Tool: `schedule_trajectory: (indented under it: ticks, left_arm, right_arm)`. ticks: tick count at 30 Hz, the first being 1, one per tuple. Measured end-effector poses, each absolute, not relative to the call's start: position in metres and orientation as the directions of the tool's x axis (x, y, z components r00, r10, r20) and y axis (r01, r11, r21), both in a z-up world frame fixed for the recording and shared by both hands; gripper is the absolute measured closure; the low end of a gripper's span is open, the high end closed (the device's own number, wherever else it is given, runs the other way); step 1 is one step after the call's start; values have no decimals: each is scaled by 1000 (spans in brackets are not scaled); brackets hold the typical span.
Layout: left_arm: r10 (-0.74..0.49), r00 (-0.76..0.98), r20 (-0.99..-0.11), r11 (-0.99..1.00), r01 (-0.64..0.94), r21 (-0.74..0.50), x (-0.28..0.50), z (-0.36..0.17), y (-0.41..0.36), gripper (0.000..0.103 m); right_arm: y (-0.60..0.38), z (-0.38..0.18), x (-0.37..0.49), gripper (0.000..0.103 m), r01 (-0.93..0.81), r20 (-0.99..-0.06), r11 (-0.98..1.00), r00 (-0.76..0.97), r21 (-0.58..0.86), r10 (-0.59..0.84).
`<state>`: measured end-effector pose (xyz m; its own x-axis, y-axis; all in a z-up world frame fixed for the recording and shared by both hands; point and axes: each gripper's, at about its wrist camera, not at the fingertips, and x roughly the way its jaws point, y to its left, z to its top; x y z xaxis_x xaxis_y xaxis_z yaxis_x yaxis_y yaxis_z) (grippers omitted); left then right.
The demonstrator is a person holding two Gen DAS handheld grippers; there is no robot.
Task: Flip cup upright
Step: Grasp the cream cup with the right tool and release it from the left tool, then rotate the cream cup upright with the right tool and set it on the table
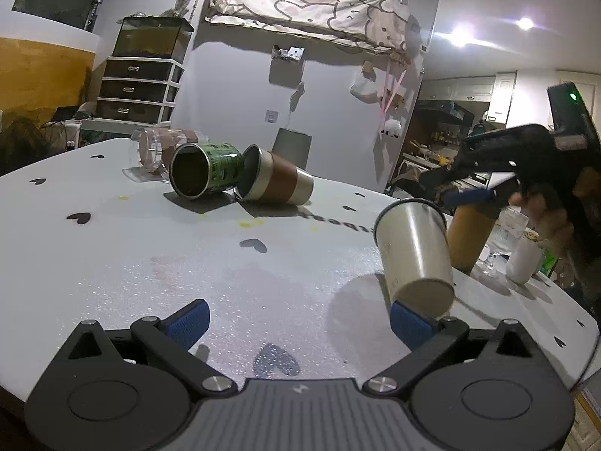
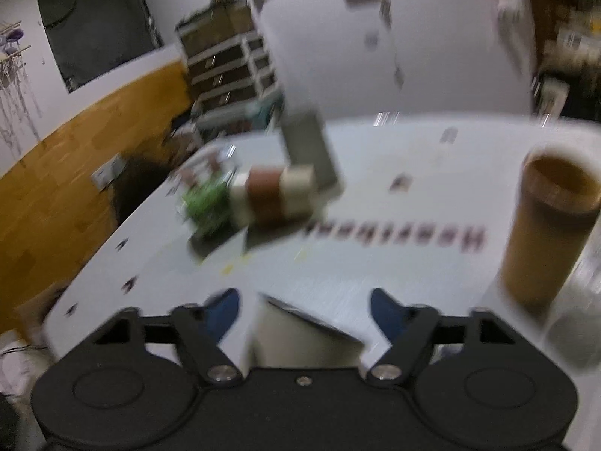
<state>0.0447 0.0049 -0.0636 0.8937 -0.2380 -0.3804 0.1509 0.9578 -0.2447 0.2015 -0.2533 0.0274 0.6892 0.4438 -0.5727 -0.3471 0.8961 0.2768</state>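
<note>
White tabletop (image 1: 188, 255) dotted with small dark hearts fills the room's foreground, a grey wall behind it hung with a cartoon-print cloth (image 1: 308, 3). Low over the near edge the left gripper (image 1: 298, 319) sits level, its blue-padded fingers spread wide with nothing between them. Just beside its right pad (image 1: 409, 325) a steel cup (image 1: 413, 251) is tilted, mouth up and away, base toward the camera — whether the base touches that pad I cannot tell. Above the cup's rim the right gripper (image 1: 469, 188) reaches in from the right, held in a hand (image 1: 541, 210), nose angled down toward the cup. In its own blurred view the right gripper (image 2: 304, 304) has its fingers parted, the cup's rim (image 2: 308, 323) lying between them but touching neither. Just behind the cup stands a tall tan cup (image 1: 467, 236), upright. Farther across the table three others lie on their sides: a green can (image 1: 204, 173), a brown-banded steel tumbler (image 1: 274, 180) against it, and a clear cup (image 1: 161, 150) behind.
</note>
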Motion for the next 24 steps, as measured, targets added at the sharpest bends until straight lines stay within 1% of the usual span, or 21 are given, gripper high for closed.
schedule_trajectory:
  ticks: [1, 3, 4, 6, 7, 8, 10, 13, 19, 21, 22, 24]
  left_arm:
    - [-240, 893, -381, 958, 154, -243, 45, -64, 4, 2]
    - [-243, 893, -380, 958, 158, -241, 44, -64, 3, 2]
    - [-243, 893, -378, 957, 159, -242, 43, -64, 4, 2]
    - [-242, 893, -379, 957, 156, -245, 44, -64, 5, 2]
    - [-241, 893, -381, 957, 154, -246, 44, -64, 5, 2]
    - [-241, 892, -381, 957, 153, -247, 44, -64, 6, 2]
    - [-243, 893, -380, 956, 154, -250, 43, -64, 6, 2]
    - [-244, 891, -383, 956, 153, -251, 44, -64, 5, 2]
    - [-248, 887, -390, 956, 160, -244, 45, -65, 3, 2]
    - [-246, 887, -390, 957, 158, -245, 44, -66, 4, 2]
    - [-245, 888, -390, 956, 156, -247, 44, -66, 5, 2]
    - [-243, 889, -389, 956, 152, -251, 45, -66, 7, 2]
  right_arm:
    - [-257, 31, 204, 47, -335, -554, 909, 721, 247, 416]
    - [-260, 35, 214, 48, -301, -541, 932, 759, 202, 362]
    - [-262, 35, 219, 47, -288, -547, 935, 759, 204, 353]
    - [-271, 30, 226, 35, -253, -570, 925, 731, 285, 375]
    - [-276, 27, 229, 23, -223, -583, 918, 716, 329, 383]
    - [-280, 23, 231, 20, -179, -602, 913, 703, 366, 379]
    - [-283, 13, 233, 20, -120, -644, 899, 659, 421, 390]
    - [-281, -7, 228, 13, -86, -671, 859, 586, 505, 454]
    - [-265, -36, 234, 14, -39, -701, 827, 509, 561, 500]
    - [-262, -45, 244, 16, -20, -698, 804, 483, 595, 529]
    - [-260, -44, 245, 26, -36, -684, 798, 492, 602, 538]
    - [-257, -44, 247, 26, -52, -689, 800, 477, 598, 546]
